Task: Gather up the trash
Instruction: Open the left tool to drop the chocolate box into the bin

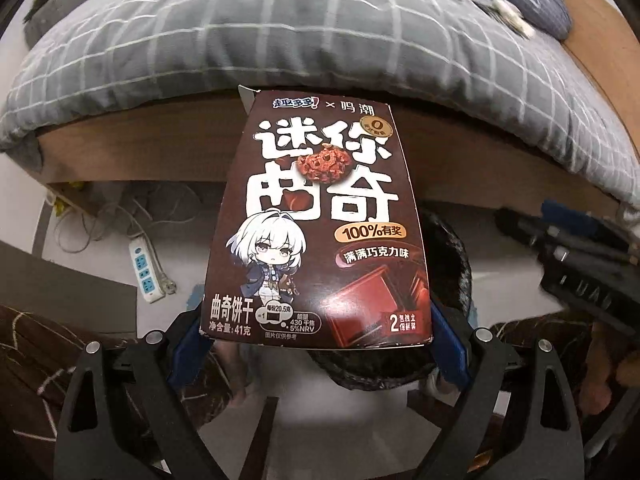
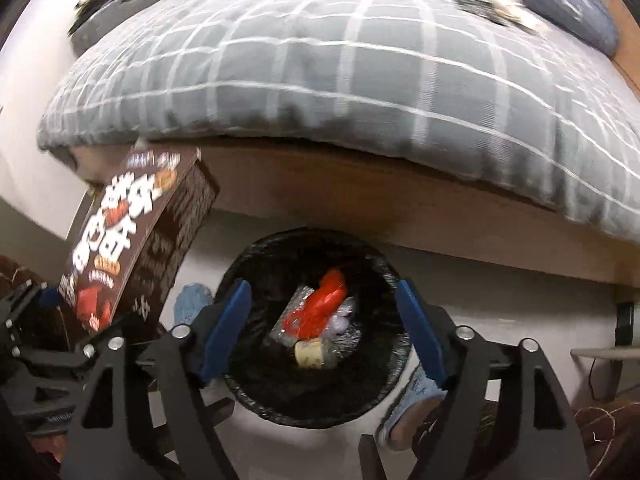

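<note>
Two tongs work over the bin [image 2: 316, 408]: left tongs [image 1: 316, 338] clamp the cookie box [image 1: 320, 232] by its lower side edges, beside the bin; right tongs [image 2: 324, 328] gape empty above it. Box looks light, stiff cardboard, crushable; edge grip suits.

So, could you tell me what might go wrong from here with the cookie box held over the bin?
1. The cookie box is gripped only at its bottom corners by the left gripper; it could tip or slip early.
2. In the right wrist view the box sits left of the trash bin, so a release now might land it on the floor.
3. The open right gripper hangs above the bin's mouth, and the box could knock against it on the way in.
</note>
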